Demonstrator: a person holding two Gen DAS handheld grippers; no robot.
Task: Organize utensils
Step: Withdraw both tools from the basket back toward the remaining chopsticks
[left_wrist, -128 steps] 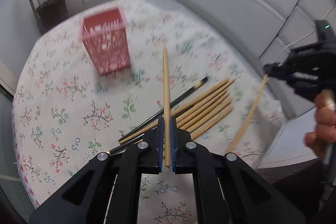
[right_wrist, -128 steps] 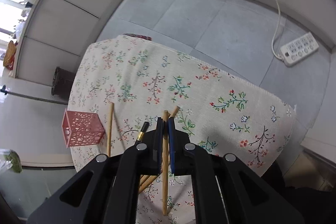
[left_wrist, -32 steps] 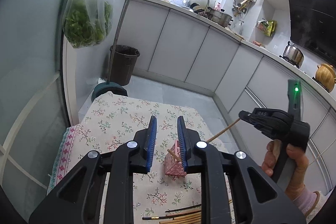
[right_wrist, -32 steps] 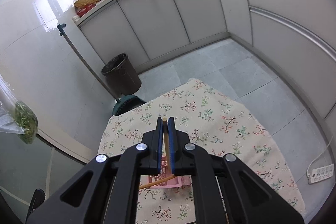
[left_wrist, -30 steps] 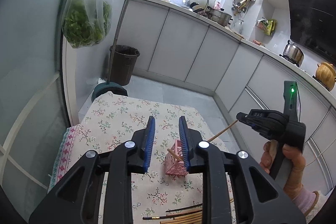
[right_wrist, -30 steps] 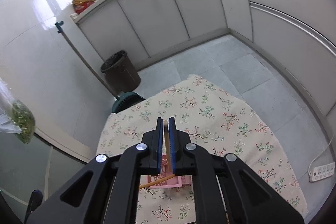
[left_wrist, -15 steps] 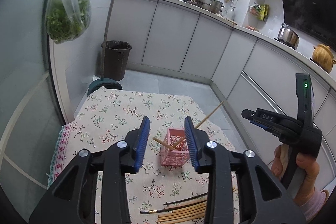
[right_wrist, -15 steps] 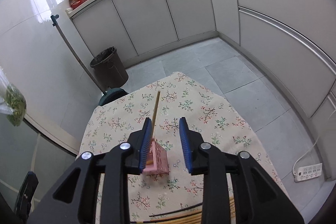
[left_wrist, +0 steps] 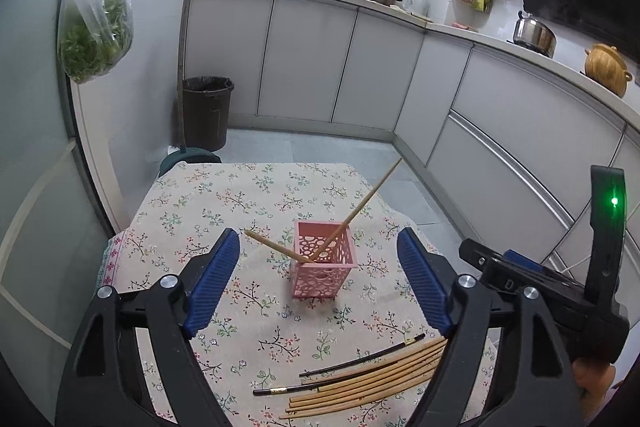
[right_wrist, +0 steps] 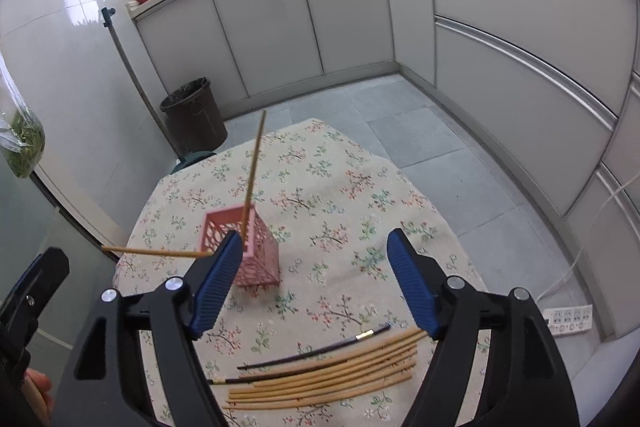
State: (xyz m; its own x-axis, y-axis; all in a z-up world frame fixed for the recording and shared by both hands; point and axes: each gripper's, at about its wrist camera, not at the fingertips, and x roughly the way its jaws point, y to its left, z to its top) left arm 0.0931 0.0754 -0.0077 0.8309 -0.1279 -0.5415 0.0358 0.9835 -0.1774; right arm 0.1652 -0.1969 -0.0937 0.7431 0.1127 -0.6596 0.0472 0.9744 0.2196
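Observation:
A pink perforated holder (left_wrist: 323,259) (right_wrist: 244,247) stands upright on the floral tablecloth. Two wooden chopsticks (left_wrist: 362,205) (right_wrist: 253,163) lean out of it, crossing. My left gripper (left_wrist: 320,283) hovers above and in front of the holder; its jaws are opening, with nothing between the blue pads. My right gripper (right_wrist: 314,283) hangs to the holder's right, jaws opening and empty; its left fingertip (right_wrist: 224,263) hides part of the holder. Several wooden chopsticks (left_wrist: 368,387) (right_wrist: 324,379) and two black ones (left_wrist: 360,355) (right_wrist: 316,351) lie in a row near the table's front.
The table (left_wrist: 224,203) carries a floral cloth. A dark bin (left_wrist: 206,111) and a mop stand on the tiled floor behind it. White cabinets curve along the back and right. A bag of greens (left_wrist: 94,39) hangs at left. A power strip (right_wrist: 568,319) lies on the floor at right.
Both grippers let go of their chopsticks, which now lean in the pink holder. Both jaws have spread wide and both hands have drawn back, bringing the row of chopsticks into view.

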